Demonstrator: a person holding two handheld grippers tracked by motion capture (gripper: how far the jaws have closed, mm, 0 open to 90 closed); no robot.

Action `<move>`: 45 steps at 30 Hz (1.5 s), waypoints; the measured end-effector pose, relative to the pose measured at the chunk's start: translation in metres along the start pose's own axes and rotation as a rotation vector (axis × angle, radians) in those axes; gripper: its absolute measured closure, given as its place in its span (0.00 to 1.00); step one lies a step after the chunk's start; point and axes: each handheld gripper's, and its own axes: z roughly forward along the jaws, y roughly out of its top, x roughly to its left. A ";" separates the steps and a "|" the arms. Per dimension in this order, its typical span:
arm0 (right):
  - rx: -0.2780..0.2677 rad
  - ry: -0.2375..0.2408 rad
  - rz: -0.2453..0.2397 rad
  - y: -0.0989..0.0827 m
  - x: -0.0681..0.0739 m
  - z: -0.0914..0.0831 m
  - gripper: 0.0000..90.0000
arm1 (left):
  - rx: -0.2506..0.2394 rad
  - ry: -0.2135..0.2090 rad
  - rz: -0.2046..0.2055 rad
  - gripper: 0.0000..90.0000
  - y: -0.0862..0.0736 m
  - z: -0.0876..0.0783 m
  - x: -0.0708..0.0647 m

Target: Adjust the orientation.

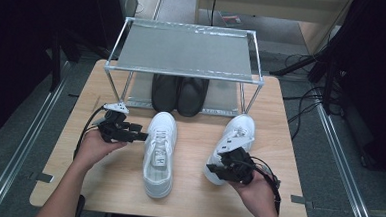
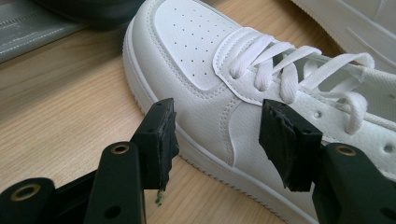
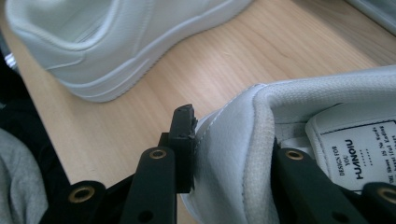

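High view: right sneaker [image 1: 231, 143] toe toward rack [image 1: 184, 50], right hand-held gripper [image 1: 224, 166] clamping heel; left hand-held gripper [image 1: 138, 134] open.

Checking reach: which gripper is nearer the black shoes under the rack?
Left. The left gripper is beside the middle white sneaker, just short of the black shoes; the right gripper grips the other sneaker's heel, farther back.

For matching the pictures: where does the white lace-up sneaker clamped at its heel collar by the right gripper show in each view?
High view: white lace-up sneaker at right of the table, right gripper clamped on its heel.
Left gripper view: its side at the top right corner.
Right gripper view: heel collar at lower right, between the jaws.
Shared landmark: the other white sneaker.
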 end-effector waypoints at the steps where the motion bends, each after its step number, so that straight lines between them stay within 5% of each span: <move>1: 0.000 0.010 -0.013 0.001 0.003 0.002 0.79 | 0.000 -0.001 -0.001 0.51 0.000 0.000 0.000; 9: 0.048 0.036 -0.093 0.011 0.024 0.025 0.80 | 0.002 -0.003 0.001 0.51 0.000 0.000 0.000; 22: 0.069 0.093 -0.040 -0.002 0.026 0.043 0.77 | 0.008 -0.008 0.007 0.51 0.000 0.002 -0.002; 26: 0.026 0.120 -0.023 -0.001 0.021 0.035 0.70 | 0.005 -0.006 0.003 0.51 0.000 0.002 -0.002; 37: -0.095 0.182 -0.001 -0.005 0.001 -0.008 0.75 | 0.004 -0.009 0.002 0.51 0.000 0.001 -0.002; 45: -0.130 0.086 0.061 -0.016 -0.030 -0.025 0.93 | 0.000 -0.007 0.004 0.51 0.000 0.002 -0.002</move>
